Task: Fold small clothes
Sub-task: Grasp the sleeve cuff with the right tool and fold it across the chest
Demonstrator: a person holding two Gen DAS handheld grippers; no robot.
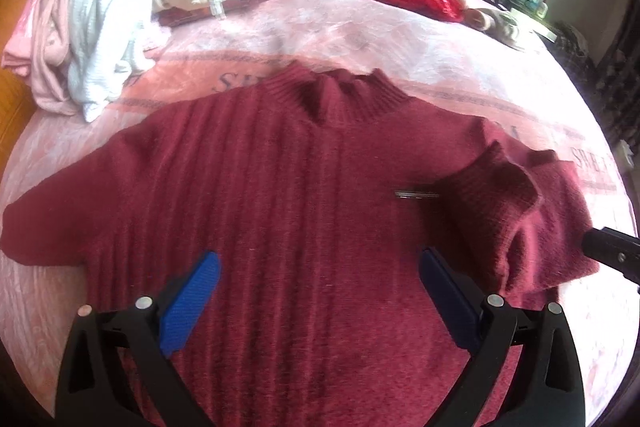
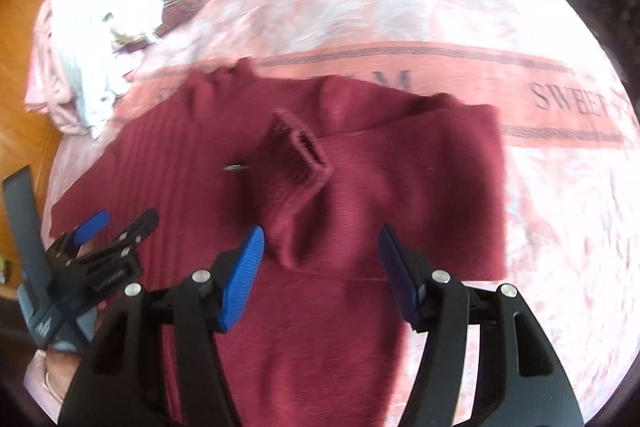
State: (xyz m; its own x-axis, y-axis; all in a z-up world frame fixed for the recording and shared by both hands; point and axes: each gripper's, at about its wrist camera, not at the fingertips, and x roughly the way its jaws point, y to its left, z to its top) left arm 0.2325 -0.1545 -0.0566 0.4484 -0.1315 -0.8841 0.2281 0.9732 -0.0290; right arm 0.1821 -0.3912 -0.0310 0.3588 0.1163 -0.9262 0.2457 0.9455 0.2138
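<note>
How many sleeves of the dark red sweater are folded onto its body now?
1. The right sleeve lies folded across the sweater, cuff near the chest. The left sleeve is spread flat to the side, unfolded. Nothing seems hidden.

The left gripper [image 1: 320,267] points steeply downward, jaws spread wide with nothing between the pads. The right gripper [image 2: 320,247] is angled likewise, jaws apart and empty.
</note>
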